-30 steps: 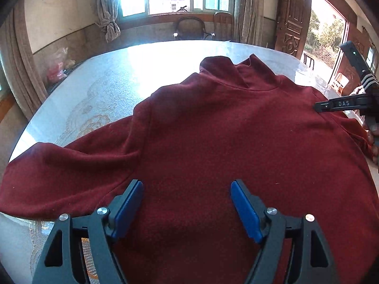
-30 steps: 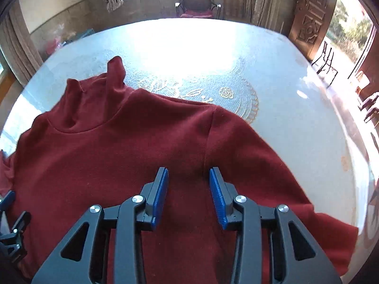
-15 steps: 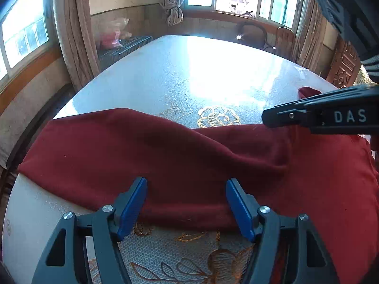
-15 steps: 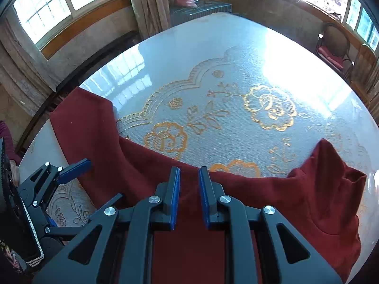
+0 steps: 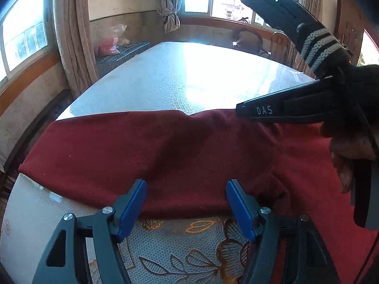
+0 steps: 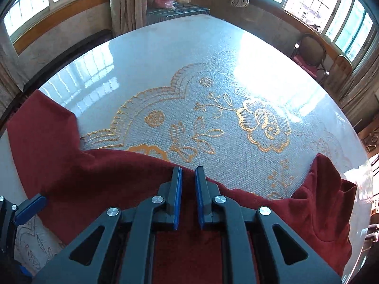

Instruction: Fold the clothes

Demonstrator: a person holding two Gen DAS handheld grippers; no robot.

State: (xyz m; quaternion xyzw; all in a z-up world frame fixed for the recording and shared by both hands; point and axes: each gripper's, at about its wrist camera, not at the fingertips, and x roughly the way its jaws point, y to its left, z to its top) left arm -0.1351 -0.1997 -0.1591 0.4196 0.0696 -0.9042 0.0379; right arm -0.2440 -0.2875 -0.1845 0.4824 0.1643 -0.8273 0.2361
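A dark red sweater (image 5: pixel 165 156) lies on the round table, its left sleeve stretched out toward the table's left edge. My left gripper (image 5: pixel 187 203) is open, its blue pads at the sleeve's near edge, holding nothing. My right gripper (image 6: pixel 188 198) has its jaws nearly closed with a narrow gap, over the sweater's (image 6: pixel 99 179) far edge near the shoulder; I cannot see cloth between the pads. It also shows in the left wrist view (image 5: pixel 246 112), above the shoulder. The collar (image 6: pixel 324 189) stands bunched at the right.
The table (image 6: pixel 213 75) has a white lace cloth with gold flowers under glass. Chairs (image 6: pixel 308 54) stand behind it by the windows. A radiator with a pink bag (image 5: pixel 111 45) is at the wall. The table edge (image 5: pixel 9 203) is close at left.
Both grippers swung left from the sweater's body to the left sleeve and shoulder. The right gripper's jaws narrowed from open to nearly shut. The left gripper stayed open.
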